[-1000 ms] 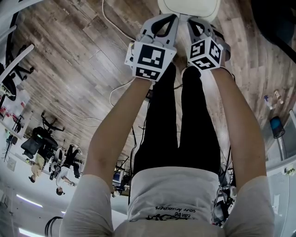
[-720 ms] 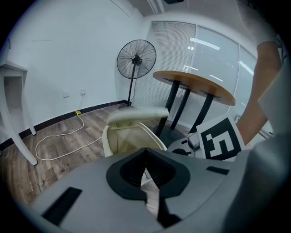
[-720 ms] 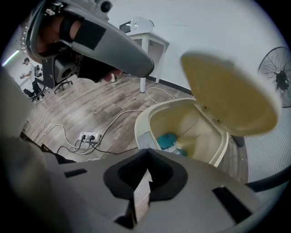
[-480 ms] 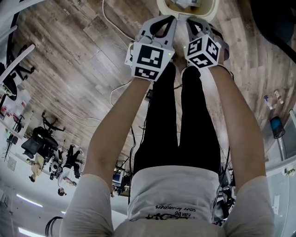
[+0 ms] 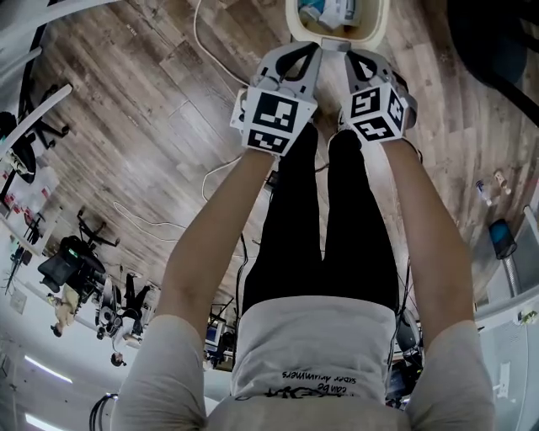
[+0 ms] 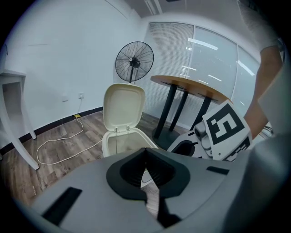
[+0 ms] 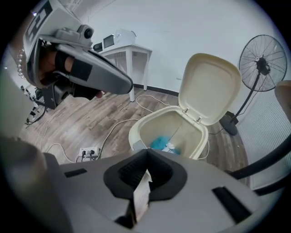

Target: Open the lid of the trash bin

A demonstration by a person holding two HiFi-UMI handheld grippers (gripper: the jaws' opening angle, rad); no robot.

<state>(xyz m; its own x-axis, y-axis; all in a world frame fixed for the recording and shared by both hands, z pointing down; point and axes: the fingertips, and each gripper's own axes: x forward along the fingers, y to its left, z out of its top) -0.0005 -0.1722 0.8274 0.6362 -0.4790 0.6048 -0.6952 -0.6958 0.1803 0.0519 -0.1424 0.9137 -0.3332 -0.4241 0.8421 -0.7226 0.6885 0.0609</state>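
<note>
Head view: the lid was down a second ago. Now the trash bin [image 5: 293, 23] shows an open mouth with rubbish inside, at the top edge of the view, so I'd call the task effectively done. The left gripper [image 5: 314, 49] and right gripper [image 5: 348, 52] sit side by side just short of the bin's near rim, not touching it as far as I can tell. The bin stands on a wood-plank floor [image 5: 143, 109], with a white cable [image 5: 202, 38] running past it.

Left gripper view: jaws together, nothing clamped, only a sliver of floor showing through the slit. The lid [image 6: 123, 107] stands upright on its rear hinges over the bin body. Behind it are a pedestal fan [image 6: 134, 58] and a white wall. A round wooden table [image 6: 191, 84] stands to the right in front of the blinds.

Right gripper view: jaws also together. A pale strip in the slit reads as floor, not a held item. The open bin is ahead with blue rubbish [image 7: 159, 143] at the bottom. A power strip [image 7: 89, 152] lies on the floor to its left, with a white desk [image 7: 125, 50] by the wall.
</note>
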